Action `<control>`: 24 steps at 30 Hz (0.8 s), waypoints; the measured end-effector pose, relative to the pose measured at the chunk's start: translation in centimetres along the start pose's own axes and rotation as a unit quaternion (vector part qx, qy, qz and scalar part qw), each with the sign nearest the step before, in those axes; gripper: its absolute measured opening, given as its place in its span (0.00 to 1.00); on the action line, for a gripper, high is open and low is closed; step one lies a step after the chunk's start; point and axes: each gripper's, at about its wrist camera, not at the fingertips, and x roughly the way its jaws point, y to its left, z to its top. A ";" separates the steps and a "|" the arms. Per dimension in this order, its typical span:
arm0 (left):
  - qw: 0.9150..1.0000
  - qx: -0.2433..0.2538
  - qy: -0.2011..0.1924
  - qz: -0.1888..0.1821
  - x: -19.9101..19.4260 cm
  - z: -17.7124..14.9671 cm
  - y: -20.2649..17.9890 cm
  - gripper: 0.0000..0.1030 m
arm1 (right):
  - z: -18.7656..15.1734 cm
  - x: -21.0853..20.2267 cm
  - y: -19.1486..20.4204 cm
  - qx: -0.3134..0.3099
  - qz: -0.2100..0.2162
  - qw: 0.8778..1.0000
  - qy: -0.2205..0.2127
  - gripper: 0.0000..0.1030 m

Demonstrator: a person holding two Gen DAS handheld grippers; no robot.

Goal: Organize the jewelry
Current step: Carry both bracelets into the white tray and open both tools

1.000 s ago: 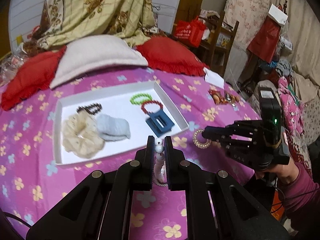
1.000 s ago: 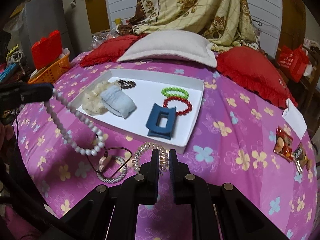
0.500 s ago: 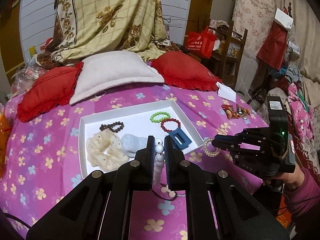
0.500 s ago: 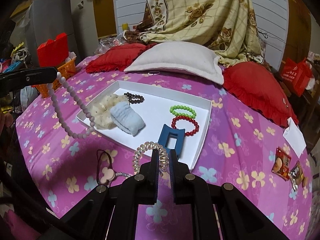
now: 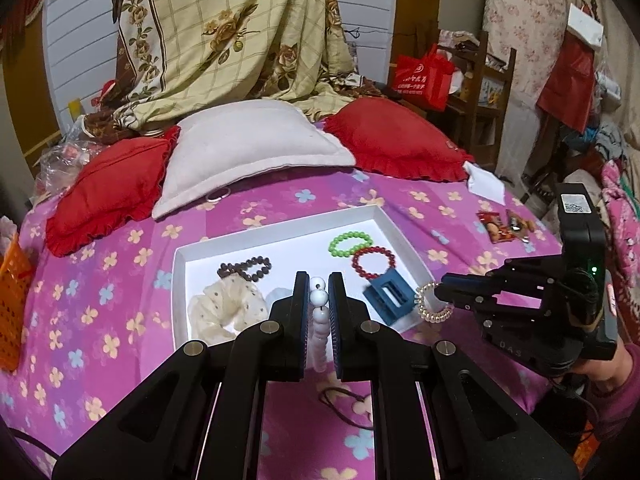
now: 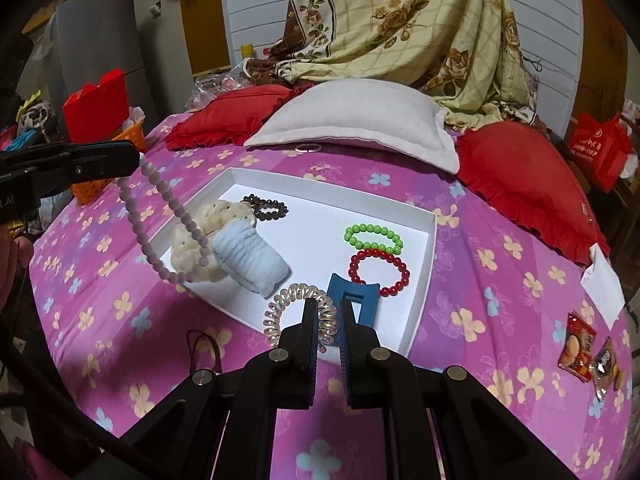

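My left gripper (image 5: 319, 280) is shut on a white bead necklace (image 5: 319, 320), which hangs in a loop (image 6: 168, 236) above the near left corner of the white tray (image 6: 430, 264). My right gripper (image 6: 329, 308) is shut on a clear spiral hair tie (image 6: 298, 304), held above the tray's near edge; it also shows in the left wrist view (image 5: 430, 304). In the tray lie a cream scrunchie (image 5: 228, 312), a light blue scrunchie (image 6: 250, 260), a dark bead bracelet (image 5: 244, 268), a green bracelet (image 5: 348, 242), a red bracelet (image 5: 374, 264) and a blue hair clip (image 5: 388, 296).
A black cord with a pendant (image 5: 344, 404) lies on the pink floral bedspread in front of the tray. Red and white pillows (image 5: 256, 148) lie behind it. Snack packets (image 6: 588, 354) and a white paper (image 6: 604, 284) lie to the right. An orange basket (image 5: 12, 300) stands at left.
Both grippers have risen and drawn back from the bed. The necklace and the spiral tie came up with them and now hang over the tray's near edge.
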 end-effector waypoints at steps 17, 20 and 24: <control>0.999 0.004 0.022 0.035 7.2 3.4 1.0 0.08 | 2.4 4.7 -1.2 0.021 0.002 1.000 0.017 0.09; 0.999 0.000 0.025 0.036 8.5 4.2 1.2 0.08 | 2.8 5.7 -1.2 0.021 0.001 0.999 0.024 0.09; 0.999 -0.011 0.028 0.034 10.4 5.8 1.6 0.08 | 3.3 7.2 -1.2 0.023 0.001 0.999 0.033 0.09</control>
